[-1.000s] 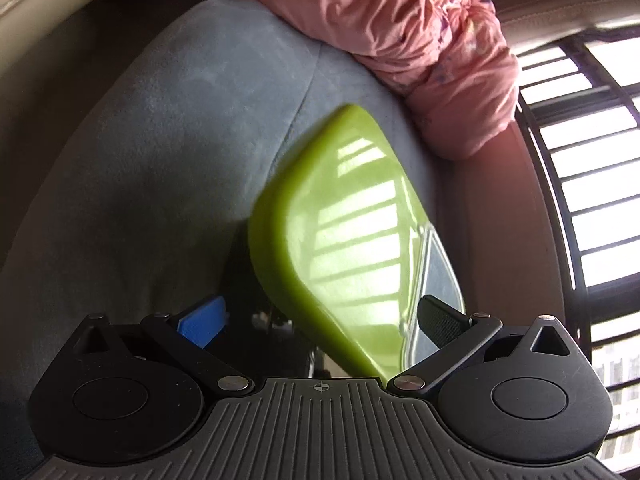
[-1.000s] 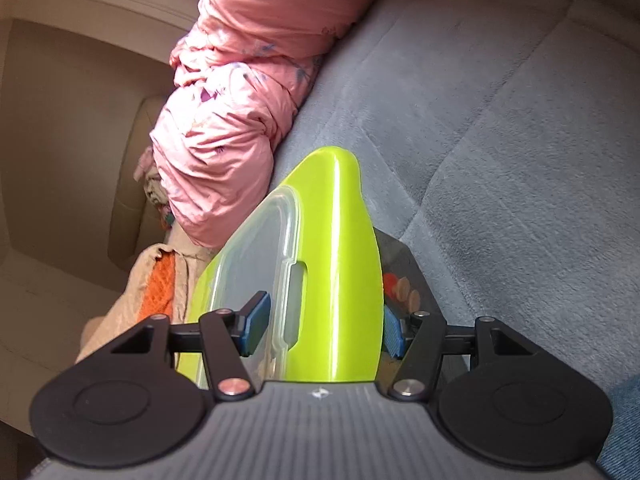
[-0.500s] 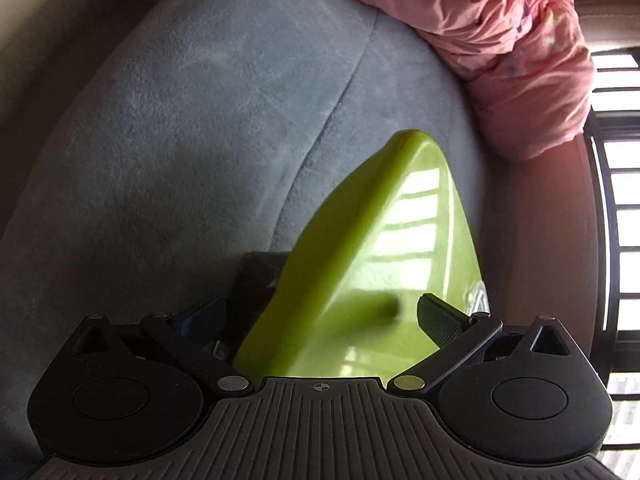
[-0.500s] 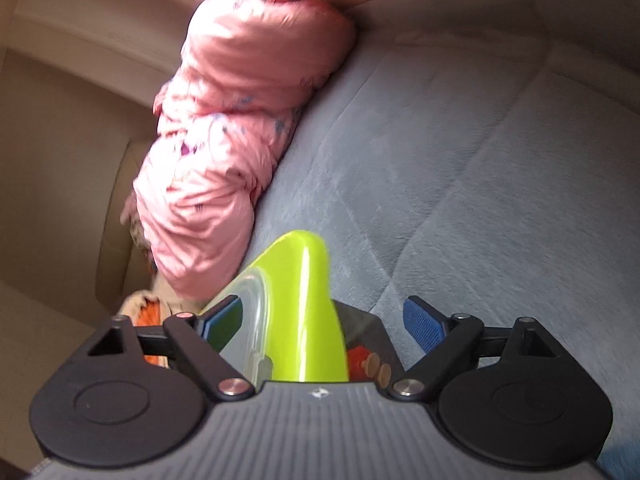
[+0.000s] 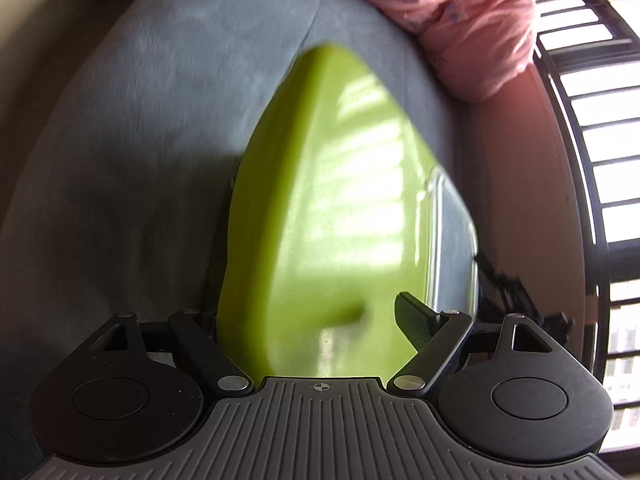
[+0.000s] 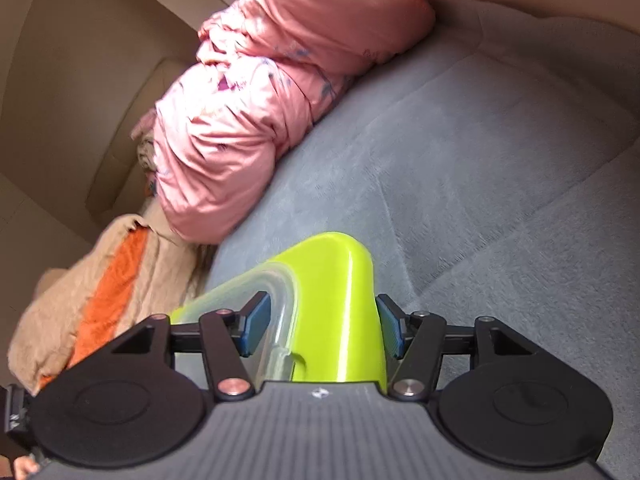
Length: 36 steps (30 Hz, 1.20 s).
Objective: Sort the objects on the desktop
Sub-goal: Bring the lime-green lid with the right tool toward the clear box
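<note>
Grey sofa cushions (image 6: 460,184) carry a crumpled pink quilt (image 6: 256,92); barred windows (image 5: 600,160) glare beyond. Both the left hand-held gripper (image 5: 316,320) and right hand-held gripper (image 6: 318,328) clamp the green clear-lidded box (image 6: 332,300), whose blurred bulk hides the left one's near finger.

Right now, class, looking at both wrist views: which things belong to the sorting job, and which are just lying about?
Part of the job:
- lime-green plastic box with a clear lid
- right gripper, its pads at either side of the box
- left gripper, which the box sits between

Lying about:
- bundled pink padded jacket
- tan and orange cloth
- grey plush cushion
- barred window
</note>
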Each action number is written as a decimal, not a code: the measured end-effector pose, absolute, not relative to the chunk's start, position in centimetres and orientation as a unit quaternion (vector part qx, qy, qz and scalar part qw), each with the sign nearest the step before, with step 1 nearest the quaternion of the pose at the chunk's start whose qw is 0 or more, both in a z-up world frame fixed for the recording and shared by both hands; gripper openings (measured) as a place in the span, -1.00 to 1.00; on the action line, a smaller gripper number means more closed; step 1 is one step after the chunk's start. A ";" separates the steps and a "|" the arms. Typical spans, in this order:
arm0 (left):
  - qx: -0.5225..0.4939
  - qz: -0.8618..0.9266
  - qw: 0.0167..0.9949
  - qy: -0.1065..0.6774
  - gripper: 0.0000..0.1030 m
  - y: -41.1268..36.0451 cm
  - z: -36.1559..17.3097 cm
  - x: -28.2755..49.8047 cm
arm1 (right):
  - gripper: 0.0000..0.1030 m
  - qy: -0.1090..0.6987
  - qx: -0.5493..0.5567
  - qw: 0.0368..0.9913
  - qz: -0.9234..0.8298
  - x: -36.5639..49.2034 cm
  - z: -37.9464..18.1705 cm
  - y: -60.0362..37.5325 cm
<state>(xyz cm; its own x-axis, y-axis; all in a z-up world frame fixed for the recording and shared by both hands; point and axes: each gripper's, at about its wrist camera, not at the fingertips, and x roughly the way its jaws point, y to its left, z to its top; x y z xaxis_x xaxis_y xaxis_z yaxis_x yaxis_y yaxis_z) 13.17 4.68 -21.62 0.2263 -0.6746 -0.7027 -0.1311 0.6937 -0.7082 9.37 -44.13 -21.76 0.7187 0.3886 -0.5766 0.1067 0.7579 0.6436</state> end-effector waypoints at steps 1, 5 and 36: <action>-0.342 -0.187 0.700 0.599 0.69 4.6 -22.3 12.9 | 0.24 0.364 0.336 0.865 0.078 9.3 -21.8 -44.0; -0.382 -0.171 0.682 0.600 0.83 4.8 -24.3 11.8 | 0.30 0.366 0.326 0.869 0.066 8.9 -21.1 -43.7; -0.363 -0.418 0.635 0.539 1.00 1.6 -13.0 1.7 | 0.81 0.445 0.510 0.735 0.032 -1.9 -24.1 -28.6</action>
